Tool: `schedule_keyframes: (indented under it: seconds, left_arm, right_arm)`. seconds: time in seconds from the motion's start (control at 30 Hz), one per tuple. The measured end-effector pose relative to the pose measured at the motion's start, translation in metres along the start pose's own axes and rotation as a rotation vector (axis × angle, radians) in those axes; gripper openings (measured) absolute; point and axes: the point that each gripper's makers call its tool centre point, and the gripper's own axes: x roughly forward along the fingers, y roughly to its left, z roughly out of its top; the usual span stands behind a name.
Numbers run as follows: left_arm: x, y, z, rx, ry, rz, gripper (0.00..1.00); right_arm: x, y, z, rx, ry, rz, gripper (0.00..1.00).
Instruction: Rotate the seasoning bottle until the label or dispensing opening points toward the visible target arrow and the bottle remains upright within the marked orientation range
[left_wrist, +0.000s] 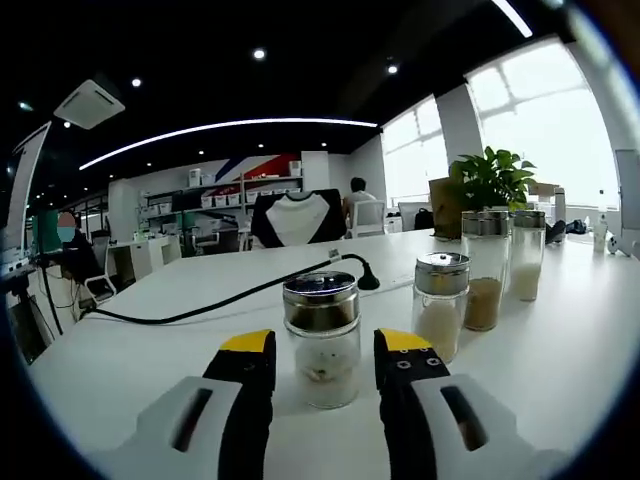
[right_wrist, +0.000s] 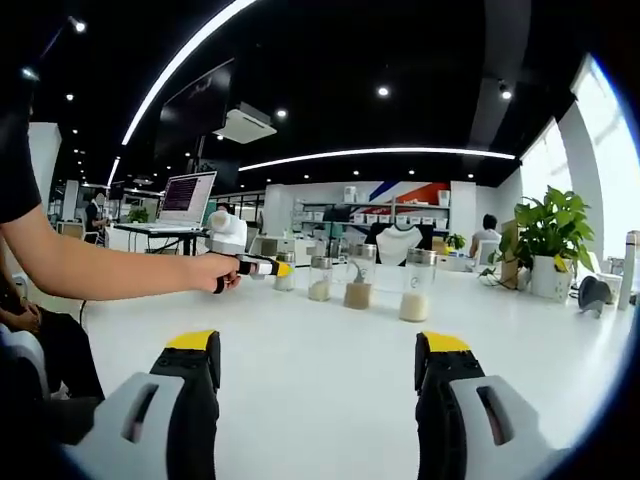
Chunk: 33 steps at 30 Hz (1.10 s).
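Note:
A glass seasoning bottle (left_wrist: 322, 312) with a shiny metal cap and a little white powder stands upright on the white table (left_wrist: 150, 340). My left gripper (left_wrist: 325, 346) is open with a yellow-tipped jaw on each side of it and a small gap at both sides. In the right gripper view, a person's hand holds that left gripper (right_wrist: 262, 266) up to the leftmost bottle (right_wrist: 286, 272) of a row. My right gripper (right_wrist: 315, 345) is open over bare table (right_wrist: 320, 400), well short of the row, with nothing between its jaws.
Three more bottles (left_wrist: 441, 305) (left_wrist: 485, 268) (left_wrist: 527, 253) stand in a line to the right, also seen as bottles (right_wrist: 358, 275). A black cable (left_wrist: 230, 298) crosses the table behind. A potted plant (left_wrist: 490, 180) stands far right; a laptop (right_wrist: 186, 200) sits far left.

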Motion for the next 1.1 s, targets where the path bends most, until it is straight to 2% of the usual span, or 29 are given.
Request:
schedule_keyframes:
  seconds: [0.27,0.4,0.5,0.63,0.83,0.93,1.0,1.1]
  left_arm:
    - [0.006,0.003,-0.002,0.021,0.017,0.008,0.33]
    - [0.009,0.004,-0.006,0.0,0.029,0.005,0.34]
    - [0.012,0.003,-0.006,0.018,0.028,0.012,0.34]
    - [0.011,0.0,-0.005,-0.004,0.042,-0.022,0.33]
    - [0.004,-0.003,-0.005,0.008,0.047,-0.034,0.33]
    - [-0.003,-0.003,-0.001,-0.006,0.021,-0.033,0.33]
    - [-0.01,-0.008,0.008,-0.028,-0.018,-0.051,0.32]
    - [-0.021,-0.018,0.017,-0.032,-0.034,-0.089,0.32]
  right_arm:
    - [-0.001,-0.006,0.003,-0.005,0.0,-0.009,0.79]
    - [0.0,-0.007,0.003,-0.004,-0.001,-0.007,0.79]
    - [0.001,-0.007,0.005,-0.009,-0.005,-0.004,0.79]
    - [0.001,-0.007,0.004,-0.008,0.002,-0.004,0.78]
    - [0.001,-0.009,0.002,0.001,0.004,-0.006,0.78]
    - [0.003,-0.008,0.002,-0.002,0.005,0.001,0.77]
    - [0.005,-0.007,0.003,-0.005,0.003,0.005,0.77]
    - [0.009,-0.005,0.003,-0.005,0.002,0.015,0.77]
